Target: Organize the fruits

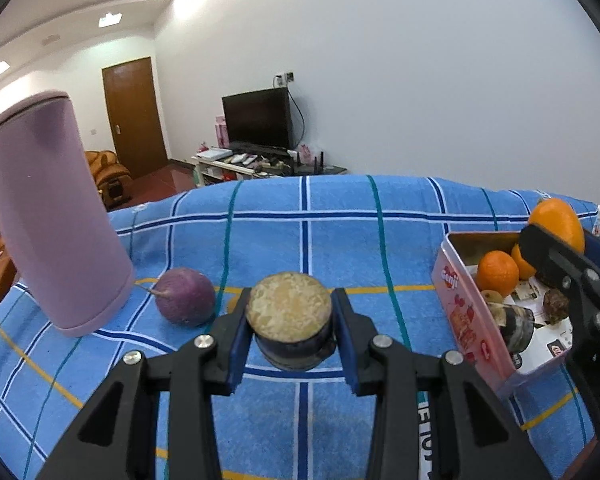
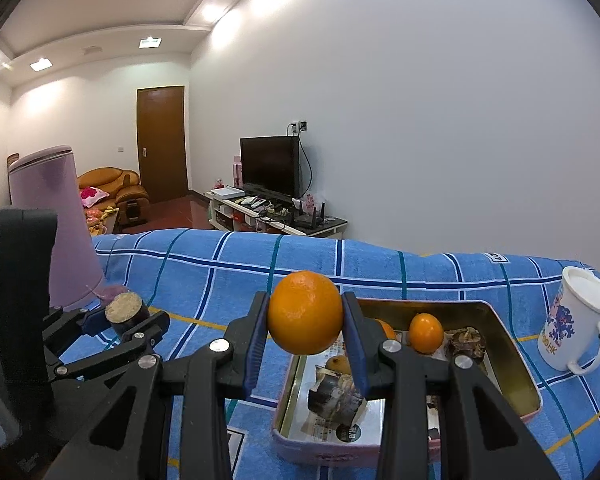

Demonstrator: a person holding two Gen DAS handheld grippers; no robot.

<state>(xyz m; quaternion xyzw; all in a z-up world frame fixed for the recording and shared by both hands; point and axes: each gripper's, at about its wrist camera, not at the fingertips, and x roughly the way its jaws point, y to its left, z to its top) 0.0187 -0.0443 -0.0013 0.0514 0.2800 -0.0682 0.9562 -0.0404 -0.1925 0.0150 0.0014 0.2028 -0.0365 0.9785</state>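
Left tongs (image 1: 292,320) clamped a dark-skinned cut fruit chunk with pale flesh (image 1: 290,312), held above the blue checked cloth worktop (image 1: 340,232). Right tongs (image 2: 305,316) gripped a round orange (image 2: 305,312) over the pink rectangular tin (image 2: 516,364), right of the left tongs.

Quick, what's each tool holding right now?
Left tool: shut on the cut dark vegetable piece.
Right tool: shut on the orange.
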